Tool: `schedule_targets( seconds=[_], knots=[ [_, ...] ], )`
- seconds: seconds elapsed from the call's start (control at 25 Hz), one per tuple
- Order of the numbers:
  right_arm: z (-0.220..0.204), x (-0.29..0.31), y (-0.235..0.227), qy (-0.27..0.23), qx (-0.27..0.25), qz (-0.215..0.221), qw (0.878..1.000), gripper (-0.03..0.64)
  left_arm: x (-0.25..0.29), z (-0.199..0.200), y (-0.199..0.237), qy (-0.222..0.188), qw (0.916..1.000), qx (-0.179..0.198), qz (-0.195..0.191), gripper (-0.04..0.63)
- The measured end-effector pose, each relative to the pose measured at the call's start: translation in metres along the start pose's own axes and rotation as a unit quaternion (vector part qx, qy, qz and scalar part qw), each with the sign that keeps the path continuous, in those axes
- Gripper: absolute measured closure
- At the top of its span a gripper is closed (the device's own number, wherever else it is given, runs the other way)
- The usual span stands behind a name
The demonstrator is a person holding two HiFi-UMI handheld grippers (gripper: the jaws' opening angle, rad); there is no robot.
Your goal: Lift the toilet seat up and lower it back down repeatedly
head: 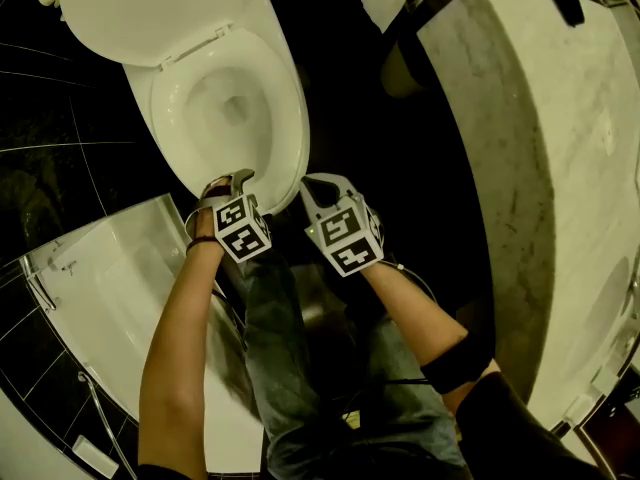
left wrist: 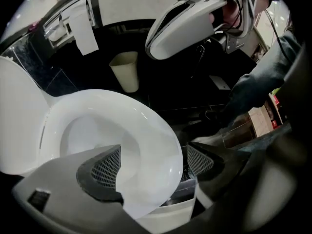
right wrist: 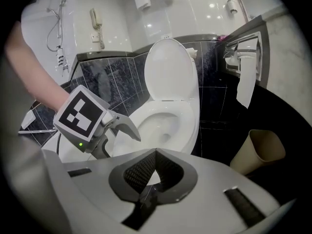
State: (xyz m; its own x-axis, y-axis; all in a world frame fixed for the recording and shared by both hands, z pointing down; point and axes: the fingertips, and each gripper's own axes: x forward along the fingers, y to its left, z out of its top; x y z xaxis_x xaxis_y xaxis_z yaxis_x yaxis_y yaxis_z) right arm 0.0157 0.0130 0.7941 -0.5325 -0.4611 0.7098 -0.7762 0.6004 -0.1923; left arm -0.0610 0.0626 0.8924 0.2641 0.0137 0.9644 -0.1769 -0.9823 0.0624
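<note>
Grey left tongs (left wrist: pixel 152 164): spread wide, straddling the front edge of the toilet seat (left wrist: pixel 146 130), one pad over the bowl (head: pixel 215 103), one outside. No pinch yet; lined up to catch the rim for a lift, I'd say.
Right tongs (right wrist: pixel 155 151): tips together, nothing between them, hovering just right of the seat's front, lower centre of the head view. Looks like the spare hand.
Toilet seat: flat on the bowl, so the up-stroke is due.
Lid (head: pixel 150 8): tipped back, upper left, leaving room for the seat's swing.
</note>
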Motion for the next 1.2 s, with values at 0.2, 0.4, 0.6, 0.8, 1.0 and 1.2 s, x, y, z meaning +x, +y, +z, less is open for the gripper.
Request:
schedule_targets(
  seconds=[0.2, 0.4, 0.6, 0.8, 1.0, 1.2],
  knots=[
    [-0.011, 0.004, 0.000, 0.001, 0.007, 0.001, 1.000, 0.600, 0.027, -0.018, -0.003, 0.026, 0.9991, -0.008, -0.033, 0.175],
    [-0.017, 0.005, -0.005, 0.003, 0.013, -0.003, 1.000, 0.600, 0.034, -0.019, -0.008, 0.030, 0.9957, -0.027, -0.084, 0.227],
    [-0.027, 0.008, -0.003, 0.013, 0.015, -0.001, 1.000, 0.600, 0.031, -0.016, -0.012, 0.017, 0.9939, -0.042, -0.101, 0.279],
    [-0.032, 0.009, 0.002, 0.019, 0.015, 0.004, 1.000, 0.600, 0.032, -0.016, -0.012, 0.016, 0.9944, -0.045, -0.094, 0.285],
    [-0.031, 0.006, 0.004, 0.022, 0.013, 0.005, 1.000, 0.600, 0.025, -0.014, -0.012, 0.019, 0.9940, -0.048, -0.096, 0.291],
    [-0.024, -0.001, 0.004, 0.026, 0.012, 0.005, 1.000, 0.600, 0.003, -0.007, -0.013, 0.011, 0.9916, -0.055, -0.117, 0.298]
  ],
)
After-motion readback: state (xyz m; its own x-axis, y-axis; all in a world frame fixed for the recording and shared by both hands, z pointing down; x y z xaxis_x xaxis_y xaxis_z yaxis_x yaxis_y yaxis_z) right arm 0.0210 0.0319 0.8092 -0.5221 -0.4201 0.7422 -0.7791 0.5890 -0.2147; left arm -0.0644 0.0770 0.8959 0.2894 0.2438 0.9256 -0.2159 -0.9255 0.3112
